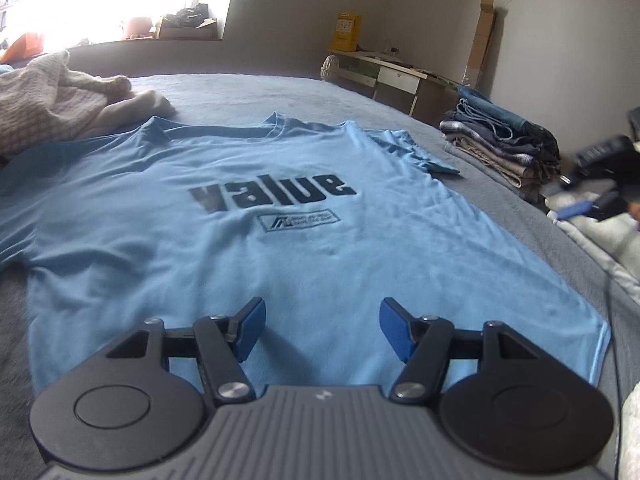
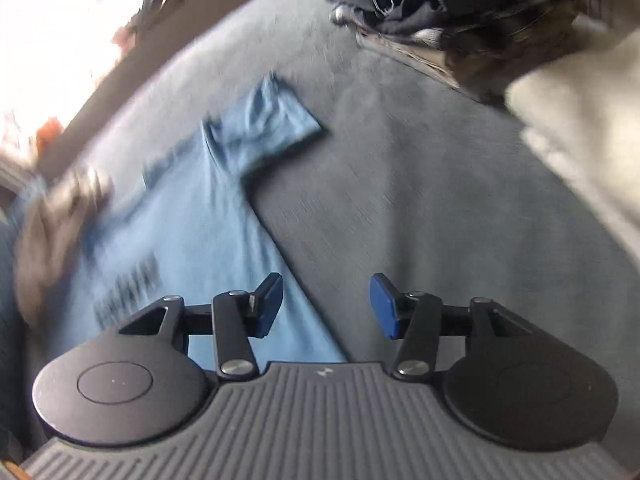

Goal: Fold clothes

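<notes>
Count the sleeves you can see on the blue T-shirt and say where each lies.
2. One sleeve lies flat on the bed toward the folded clothes stack. The other sleeve runs off the left wrist view's left edge, partly cut off.

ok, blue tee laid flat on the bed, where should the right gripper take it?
Probably the short sleeve on the right, approached from the bed's right side. The blue tee lies flat, print up; that sleeve sticks out with free edges on bare blanket. The right gripper is open, nearby.
</notes>
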### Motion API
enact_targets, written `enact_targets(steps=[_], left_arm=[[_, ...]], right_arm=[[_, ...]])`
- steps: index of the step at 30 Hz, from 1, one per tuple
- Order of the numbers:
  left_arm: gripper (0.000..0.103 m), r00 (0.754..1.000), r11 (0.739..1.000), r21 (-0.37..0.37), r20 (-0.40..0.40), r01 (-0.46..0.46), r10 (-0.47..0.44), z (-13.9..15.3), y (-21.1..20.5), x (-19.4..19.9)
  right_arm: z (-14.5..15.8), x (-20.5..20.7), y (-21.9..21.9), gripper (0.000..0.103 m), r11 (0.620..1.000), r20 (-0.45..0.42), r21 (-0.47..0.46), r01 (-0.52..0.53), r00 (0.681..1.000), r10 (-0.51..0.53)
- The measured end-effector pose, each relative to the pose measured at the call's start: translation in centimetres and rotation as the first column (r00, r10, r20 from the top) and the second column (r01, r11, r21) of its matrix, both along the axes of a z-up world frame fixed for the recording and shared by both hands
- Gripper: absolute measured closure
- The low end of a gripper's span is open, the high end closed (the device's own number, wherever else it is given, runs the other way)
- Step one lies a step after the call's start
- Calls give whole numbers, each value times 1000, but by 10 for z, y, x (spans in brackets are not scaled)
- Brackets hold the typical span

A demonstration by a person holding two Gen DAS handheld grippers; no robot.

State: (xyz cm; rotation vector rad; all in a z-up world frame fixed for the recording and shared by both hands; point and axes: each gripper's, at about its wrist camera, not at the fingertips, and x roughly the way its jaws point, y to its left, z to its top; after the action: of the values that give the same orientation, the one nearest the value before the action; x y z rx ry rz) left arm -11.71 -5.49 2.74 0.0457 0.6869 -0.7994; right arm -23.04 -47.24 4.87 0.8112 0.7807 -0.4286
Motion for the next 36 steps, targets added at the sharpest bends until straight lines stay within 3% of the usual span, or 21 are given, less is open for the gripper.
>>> enact_targets(steps=[7,10,11,13,15,17,19,29,32,34,36], left_arm=[[39,1000,1000,-15,-7,-8,8,-6,-11,33],[39,1000,1000,-27,-19,0,-1,-13,-13,41],[39,1000,999,-33,-20,3,-4,-15,-13,42],[39,1000,999,-45,-21,5,-6,-18,-13,44],[39,1000,998,-62,-27,0,-2,-20,-12,46],[39,999,997,-77,-37,-4,1,-21,-11,49],[39,999,996,-92,-47,-7,3,-23,-10,51],[39,996,987,-157,-84,-26,13,-25,-4,66],[39,996,985,-169,-91,-41,25,-26,-3,71],[39,995,983,-179,-99,-43,25,-28,-2,73],[39,994,980,-195,-110,-46,24,-30,1,75]], right_arm=[[-53,91,-48,55,944,135,255,211,959,-251],[-71,116,-59,58,926,136,275,259,943,-304],[-73,122,-60,62,934,131,256,251,948,-291],[-77,135,-62,100,948,120,215,236,957,-265],[-73,136,-59,103,963,105,123,241,961,-254],[-74,134,-62,103,962,90,68,264,959,-270],[-81,126,-70,103,957,92,88,277,954,-285],[-44,149,-67,95,957,110,-130,260,963,-247],[-44,190,-71,81,975,97,-178,132,988,-116],[-48,219,-73,65,975,88,-218,41,996,-23],[-53,241,-75,61,968,69,-252,-2,997,20]])
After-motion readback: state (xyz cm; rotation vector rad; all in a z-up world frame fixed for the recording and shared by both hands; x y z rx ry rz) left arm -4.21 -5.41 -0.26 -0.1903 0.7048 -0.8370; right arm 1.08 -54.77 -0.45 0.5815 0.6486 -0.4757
